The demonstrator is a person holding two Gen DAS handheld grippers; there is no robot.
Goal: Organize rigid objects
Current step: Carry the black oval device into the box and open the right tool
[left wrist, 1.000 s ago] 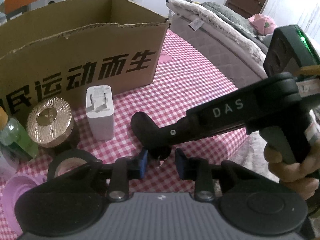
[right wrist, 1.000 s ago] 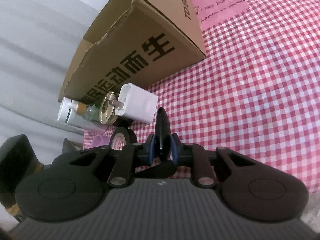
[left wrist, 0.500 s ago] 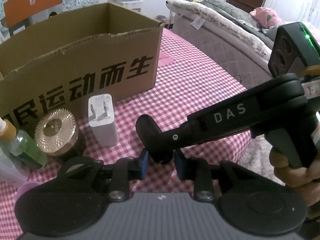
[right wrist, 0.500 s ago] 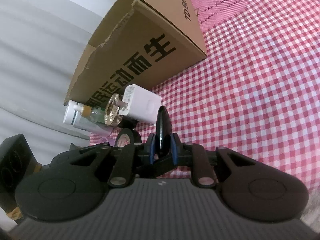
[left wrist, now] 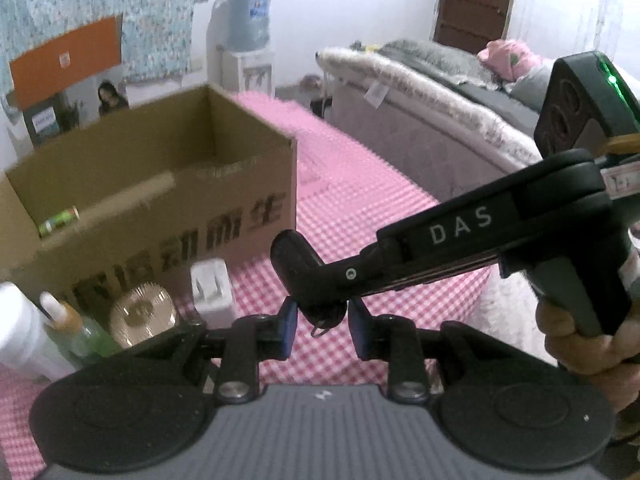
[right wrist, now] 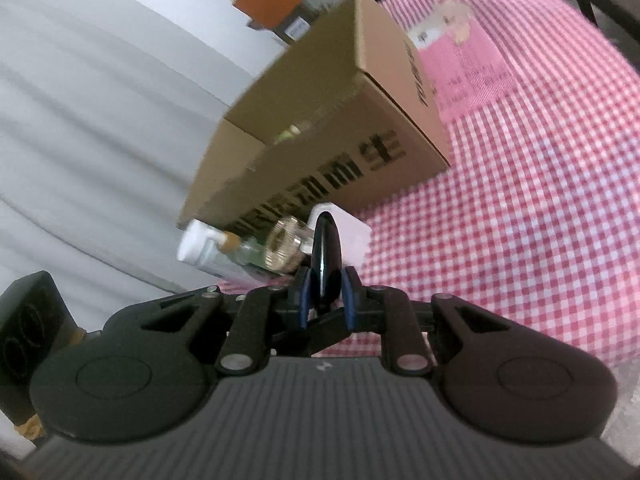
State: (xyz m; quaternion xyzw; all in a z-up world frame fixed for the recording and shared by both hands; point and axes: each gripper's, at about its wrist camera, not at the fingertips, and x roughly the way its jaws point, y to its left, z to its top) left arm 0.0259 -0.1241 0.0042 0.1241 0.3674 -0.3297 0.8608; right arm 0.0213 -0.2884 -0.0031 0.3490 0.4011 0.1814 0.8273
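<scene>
Matt brown cardboard box (left wrist: 168, 184), checked cloth over the tabletop (right wrist: 520, 200), glossy ribbed gold lid (left wrist: 142, 316), smooth white plastic charger (left wrist: 211, 294).

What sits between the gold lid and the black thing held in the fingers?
A white plug adapter, standing before the cardboard box; the left wrist view shows it.

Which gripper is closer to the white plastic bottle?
Left. The white plastic bottle sits just left of the left gripper; the right gripper comes in from the opposite side, both shut on one small black object.
</scene>
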